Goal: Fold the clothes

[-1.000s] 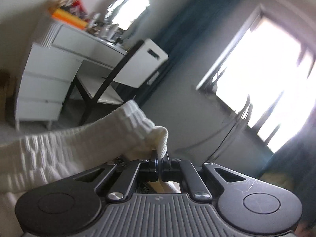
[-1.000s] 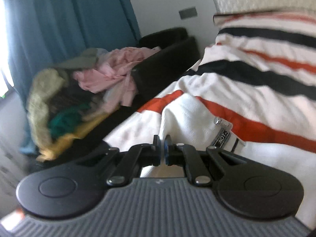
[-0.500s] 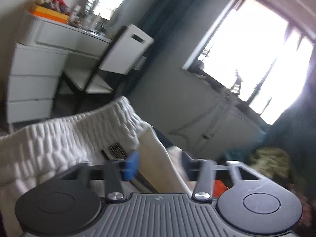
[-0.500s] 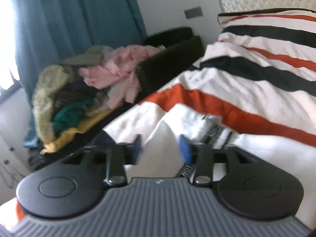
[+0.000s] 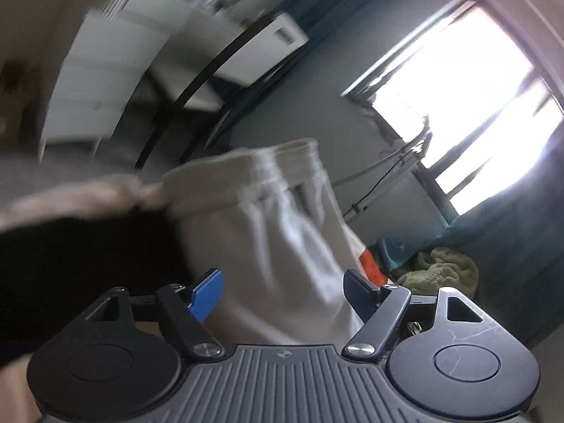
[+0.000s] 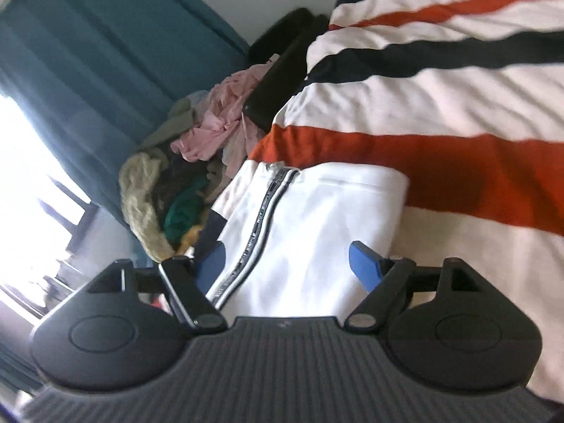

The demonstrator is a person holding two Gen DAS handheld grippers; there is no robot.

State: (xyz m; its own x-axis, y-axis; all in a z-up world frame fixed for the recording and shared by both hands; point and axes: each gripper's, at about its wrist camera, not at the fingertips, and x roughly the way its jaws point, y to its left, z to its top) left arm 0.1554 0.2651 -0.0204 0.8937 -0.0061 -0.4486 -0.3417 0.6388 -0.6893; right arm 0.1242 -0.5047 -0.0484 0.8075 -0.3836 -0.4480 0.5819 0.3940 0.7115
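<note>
White, soft jersey: the white trousers lie folded on the striped bed cover, limp and light, likely to slump unless lifted by two corners or the thick elastic waistband; left tool and right tool have just been opening, jaws wide, cloth between them but unpinched.

In the left wrist view we see the white garment smeared by motion, its near end hidden behind the gripper body. The desk and chair are streaked, the desk's top cut off. In the right wrist view the bedspread runs past the right edge.
</note>
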